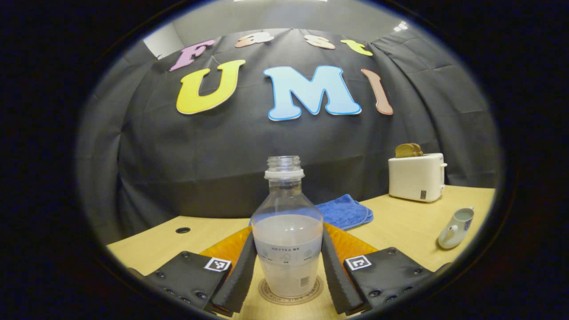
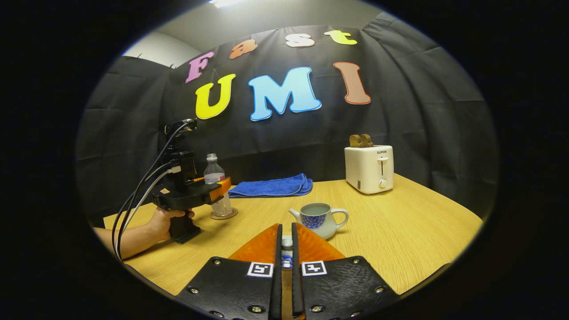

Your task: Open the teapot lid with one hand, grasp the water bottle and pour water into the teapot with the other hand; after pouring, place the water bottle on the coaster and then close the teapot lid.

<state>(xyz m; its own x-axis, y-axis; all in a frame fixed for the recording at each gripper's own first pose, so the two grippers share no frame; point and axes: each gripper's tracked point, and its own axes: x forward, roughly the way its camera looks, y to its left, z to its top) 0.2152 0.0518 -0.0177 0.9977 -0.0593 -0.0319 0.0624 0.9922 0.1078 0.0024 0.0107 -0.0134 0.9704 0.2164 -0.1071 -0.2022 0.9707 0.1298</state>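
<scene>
Left gripper (image 1: 288, 266) jaws straddle the uncapped clear plastic water bottle (image 1: 287, 235) standing on the round cork coaster (image 1: 271, 297), contact unclear; right gripper (image 2: 286, 249) jaws pinch the small teapot lid (image 2: 287, 242); open white-and-blue ceramic teapot (image 2: 319, 219) at its 12 o'clock.

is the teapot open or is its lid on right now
Open. The teapot on the table has a bare round mouth with no lid, and the right gripper holds a small lid-like piece between its fingers.

White toaster (image 2: 369, 169) holding bread (image 2: 360, 141); folded blue towel (image 2: 272, 186) on wooden table (image 2: 400, 231)
</scene>
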